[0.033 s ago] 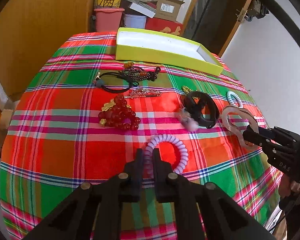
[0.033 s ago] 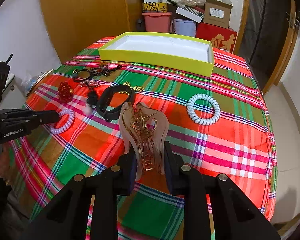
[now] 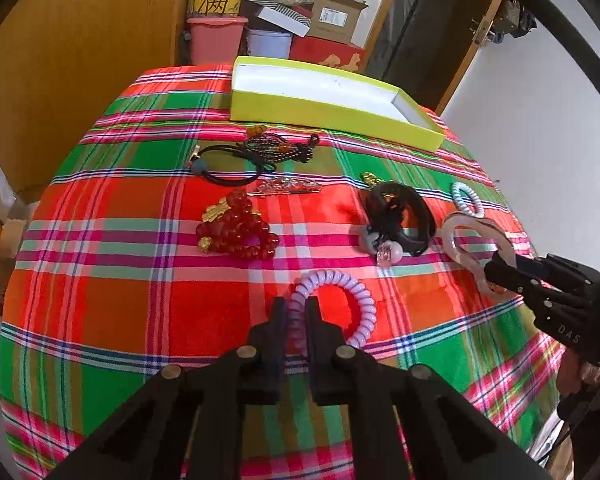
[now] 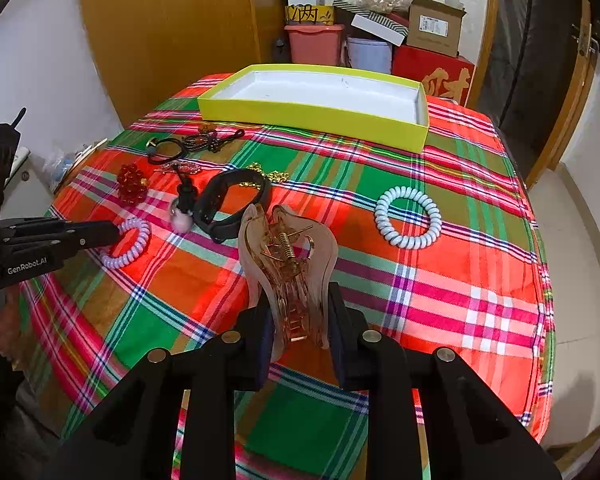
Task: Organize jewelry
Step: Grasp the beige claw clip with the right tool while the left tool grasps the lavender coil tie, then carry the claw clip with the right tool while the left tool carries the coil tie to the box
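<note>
Table: round top under a red, green and pink plaid cloth (image 4: 480,280); jewelry spread over its near and middle part.
Tray: shallow yellow-green box with white inside (image 4: 312,114), at the far edge of the table, nothing in it.
Right gripper (image 4: 296,320): near right; jaws closing, pads pressed on both sides of the translucent pink claw hair clip (image 4: 288,256), which stands up from the cloth between them.
Left gripper (image 3: 298,316): near left; jaws closed tight on the near side of the lilac spiral hair tie (image 3: 340,300), which lies flat on the cloth.
Black bangle (image 4: 228,200): mid-table, just left of the clip, a pink bead charm (image 4: 180,218) beside it.
Pale blue spiral hair tie (image 4: 407,217): right of the clip, well apart, lying alone.
Red bead bracelet (image 3: 240,230): left-centre, bunched.
Black hair elastic (image 3: 228,164): farther back, touching a dark beaded strand (image 3: 284,146).
</note>
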`<state>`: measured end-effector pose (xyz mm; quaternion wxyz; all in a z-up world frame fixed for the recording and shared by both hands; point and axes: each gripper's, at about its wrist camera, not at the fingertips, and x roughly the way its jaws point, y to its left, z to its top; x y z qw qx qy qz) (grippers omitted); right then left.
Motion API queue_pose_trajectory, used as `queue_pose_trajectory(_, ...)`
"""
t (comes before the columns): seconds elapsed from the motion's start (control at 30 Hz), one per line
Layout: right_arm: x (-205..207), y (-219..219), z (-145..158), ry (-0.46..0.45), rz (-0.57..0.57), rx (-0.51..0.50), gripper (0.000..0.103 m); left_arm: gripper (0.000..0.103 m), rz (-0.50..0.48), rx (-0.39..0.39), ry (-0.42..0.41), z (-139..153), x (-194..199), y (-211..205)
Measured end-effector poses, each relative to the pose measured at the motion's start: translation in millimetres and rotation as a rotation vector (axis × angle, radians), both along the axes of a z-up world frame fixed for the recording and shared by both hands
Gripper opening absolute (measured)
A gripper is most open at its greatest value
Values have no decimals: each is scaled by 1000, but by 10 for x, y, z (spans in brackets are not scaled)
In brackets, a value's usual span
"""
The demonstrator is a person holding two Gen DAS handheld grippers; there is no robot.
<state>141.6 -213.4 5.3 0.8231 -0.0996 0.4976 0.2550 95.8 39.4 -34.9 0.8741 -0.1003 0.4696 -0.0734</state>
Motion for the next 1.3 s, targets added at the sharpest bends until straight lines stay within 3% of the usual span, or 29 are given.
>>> queue_pose_trajectory(0.47, -125, -35, 164, -21, -29, 35, 24, 8, -3, -34, -66, 337, -157, -10)
queue_pose_trajectory(0.87, -195, 34, 598, -86, -58, 75, 24, 8, -23, -29, -142, 841, -140, -56)
queue_pose_trajectory(1.13, -61, 69, 892, -124, -86, 87, 24, 8, -46, 2, -210, 1252, 73, -114)
queue_pose_trajectory(1.3, 187, 136, 988, -139, -93, 78, 24, 8, -49, 20, -222, 1362, 357, -103)
